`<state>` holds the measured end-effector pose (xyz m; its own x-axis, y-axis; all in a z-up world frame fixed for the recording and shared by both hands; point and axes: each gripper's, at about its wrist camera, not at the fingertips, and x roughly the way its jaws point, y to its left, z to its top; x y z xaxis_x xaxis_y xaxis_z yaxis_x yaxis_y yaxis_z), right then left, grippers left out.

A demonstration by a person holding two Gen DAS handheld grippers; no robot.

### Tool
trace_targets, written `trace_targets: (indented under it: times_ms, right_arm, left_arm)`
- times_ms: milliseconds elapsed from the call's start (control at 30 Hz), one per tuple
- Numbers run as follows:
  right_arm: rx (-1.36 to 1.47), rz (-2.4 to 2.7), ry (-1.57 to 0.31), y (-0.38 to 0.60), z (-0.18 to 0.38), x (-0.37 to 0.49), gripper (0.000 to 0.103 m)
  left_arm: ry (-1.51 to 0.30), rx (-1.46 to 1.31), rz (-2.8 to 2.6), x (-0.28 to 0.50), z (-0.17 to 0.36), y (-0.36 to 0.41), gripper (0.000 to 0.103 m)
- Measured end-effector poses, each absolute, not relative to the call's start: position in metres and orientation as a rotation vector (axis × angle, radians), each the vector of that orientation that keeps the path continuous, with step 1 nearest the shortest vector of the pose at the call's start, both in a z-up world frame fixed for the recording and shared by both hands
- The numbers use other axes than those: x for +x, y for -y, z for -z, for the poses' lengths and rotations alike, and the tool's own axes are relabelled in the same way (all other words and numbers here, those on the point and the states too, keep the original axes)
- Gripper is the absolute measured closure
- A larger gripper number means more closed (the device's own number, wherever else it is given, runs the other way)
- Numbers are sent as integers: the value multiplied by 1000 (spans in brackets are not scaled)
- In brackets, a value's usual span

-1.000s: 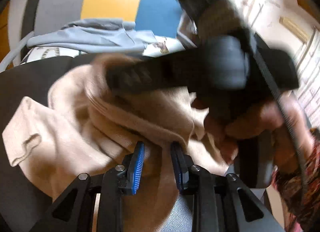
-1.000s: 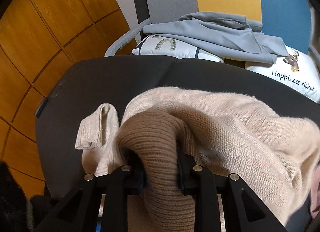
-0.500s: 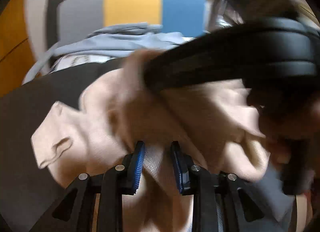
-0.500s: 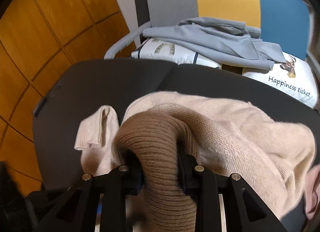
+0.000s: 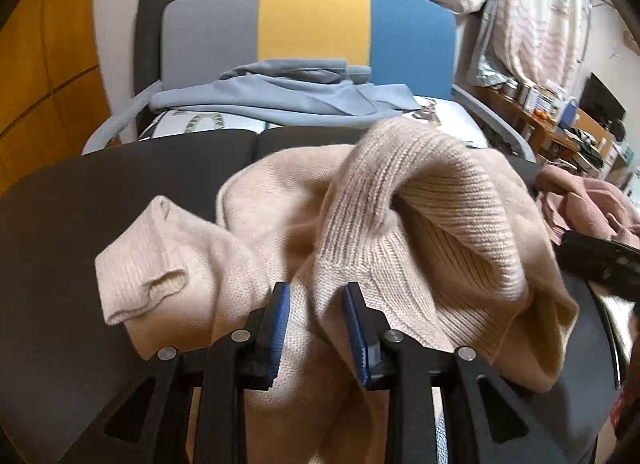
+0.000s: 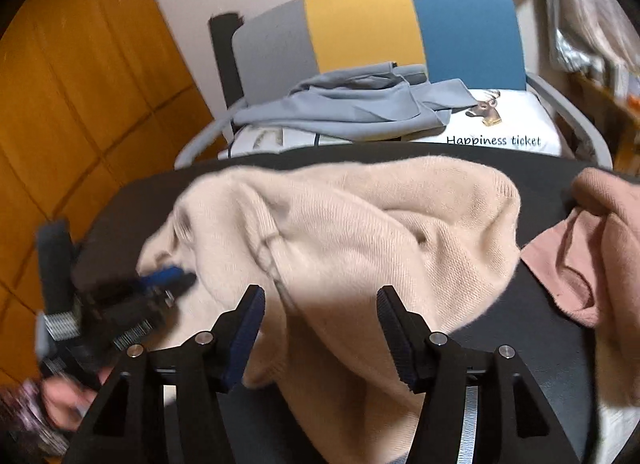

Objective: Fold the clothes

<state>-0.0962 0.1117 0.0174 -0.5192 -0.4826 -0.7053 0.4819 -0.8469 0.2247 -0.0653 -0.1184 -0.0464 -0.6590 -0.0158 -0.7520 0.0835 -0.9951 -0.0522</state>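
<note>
Left wrist — beige sweater bunched, ribbed collar gaping rightward.

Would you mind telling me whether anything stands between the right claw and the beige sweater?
Nothing visible does. The right claw has just been opening and its jaws stand apart directly over the beige sweater; the pink garment lies off to the side.

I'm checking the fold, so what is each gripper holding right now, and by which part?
The left gripper pinches the beige knitted sweater just below its ribbed collar. The right gripper, jaws just opened, holds nothing; the sweater only lies loose between them.
</note>
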Motion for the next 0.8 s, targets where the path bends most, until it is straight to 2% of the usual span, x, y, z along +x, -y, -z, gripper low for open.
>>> trace_targets:
  times_ms: [133, 267, 367, 400, 467, 500, 533, 667, 800]
  right_arm:
    - [1039, 2395, -226, -87, -14, -103, 44]
    - [1024, 2330, -380, -51, -6, -122, 51]
    - [1105, 2255, -449, -29, 13, -135, 51]
    - [1141, 2257, -479, -23, 23, -139, 54]
    - [1175, 2276, -524, -16, 38, -140, 74]
    - [1169, 2304, -533, -17, 40, -138, 98]
    - [1169, 2331, -498, -22, 40, -136, 98]
    - [1152, 2401, -203, -55, 21, -129, 99]
    - [1080, 2470, -2, -82, -8, -114, 99]
  left_arm:
    - [-40, 1297, 2805, -81, 48, 120, 74]
    - [-83, 1333, 2793, -92, 46, 118, 74]
    - [-90, 1403, 2769, -98, 57, 117, 68]
    - [-84, 1384, 2792, -95, 58, 116, 66]
    - [-28, 1373, 2829, -92, 61, 114, 66]
    - [-9, 1371, 2843, -90, 61, 114, 72]
    - [-9, 1368, 2854, -88, 60, 115, 80]
    - [-1, 1328, 2873, -78, 46, 118, 99]
    - [-67, 1215, 2911, -63, 16, 130, 100]
